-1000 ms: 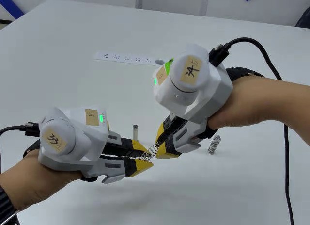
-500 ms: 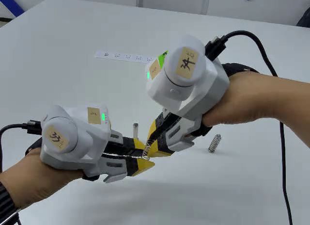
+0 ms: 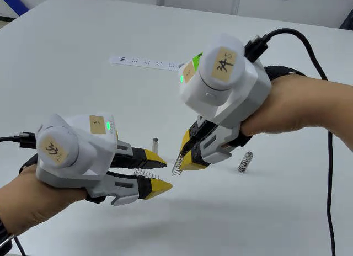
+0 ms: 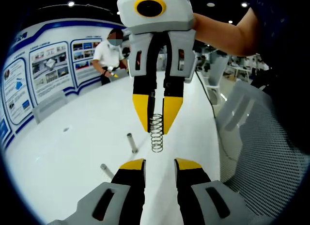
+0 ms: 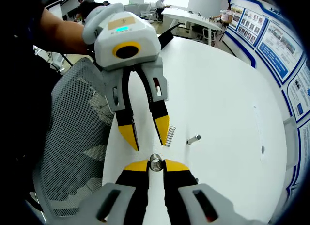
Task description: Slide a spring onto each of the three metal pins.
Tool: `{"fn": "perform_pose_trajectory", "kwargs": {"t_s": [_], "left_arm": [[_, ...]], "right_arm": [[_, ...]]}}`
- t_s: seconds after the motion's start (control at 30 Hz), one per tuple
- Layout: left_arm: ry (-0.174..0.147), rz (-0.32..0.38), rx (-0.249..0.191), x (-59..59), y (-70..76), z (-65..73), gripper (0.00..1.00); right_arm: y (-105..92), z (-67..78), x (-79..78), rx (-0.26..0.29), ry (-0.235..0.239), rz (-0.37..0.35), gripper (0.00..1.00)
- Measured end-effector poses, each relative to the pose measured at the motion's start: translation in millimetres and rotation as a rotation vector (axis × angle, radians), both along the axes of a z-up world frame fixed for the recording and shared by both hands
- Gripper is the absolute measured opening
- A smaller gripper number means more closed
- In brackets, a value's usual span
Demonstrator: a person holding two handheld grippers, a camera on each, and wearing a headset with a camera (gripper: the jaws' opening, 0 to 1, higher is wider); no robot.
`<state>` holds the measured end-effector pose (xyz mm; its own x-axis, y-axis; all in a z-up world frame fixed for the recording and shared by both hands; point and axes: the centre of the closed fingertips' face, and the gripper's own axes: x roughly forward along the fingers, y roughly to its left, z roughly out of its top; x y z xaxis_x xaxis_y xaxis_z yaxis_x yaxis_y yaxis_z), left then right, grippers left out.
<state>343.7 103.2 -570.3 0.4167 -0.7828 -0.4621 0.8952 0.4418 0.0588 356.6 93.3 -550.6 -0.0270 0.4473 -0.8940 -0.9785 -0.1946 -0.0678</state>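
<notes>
My right gripper is shut on the top of a small steel spring, which hangs from its yellow tips. Facing it from the left, my left gripper stands open, its jaws a short gap from the spring and holding nothing. A short metal pin stands on the white table just behind the two grippers; a second pin is nearer the left gripper. Another spring shows by the left gripper's jaws, apparently lying on the table.
A third spring lies on the table to the right of the right gripper. A white power strip sits farther back. A black cable runs along the right arm. A mesh chair stands beside the table.
The left gripper, which met the right one at the spring, has opened and drawn back to the left. The right gripper keeps the spring and has lifted slightly to the right.
</notes>
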Motion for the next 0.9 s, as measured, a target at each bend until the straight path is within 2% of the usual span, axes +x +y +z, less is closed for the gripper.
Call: {"fn": "perform_pose_trajectory", "kwargs": {"t_s": [0.43,0.63,0.9], "left_arm": [[0.007,0.085,-0.013,2.4,21.9,3.5,0.38],[0.014,0.125,-0.015,3.3,32.2,2.4,0.44],[0.020,0.162,-0.023,1.4,43.6,2.1,0.48]], "right_arm": [[-18.7,6.0,27.8,-0.009,-0.035,-0.078,0.12],[-27.7,4.9,43.7,-0.031,-0.063,-0.108,0.12],[-37.1,-4.5,68.8,-0.054,-0.078,-0.158,0.12]]}}
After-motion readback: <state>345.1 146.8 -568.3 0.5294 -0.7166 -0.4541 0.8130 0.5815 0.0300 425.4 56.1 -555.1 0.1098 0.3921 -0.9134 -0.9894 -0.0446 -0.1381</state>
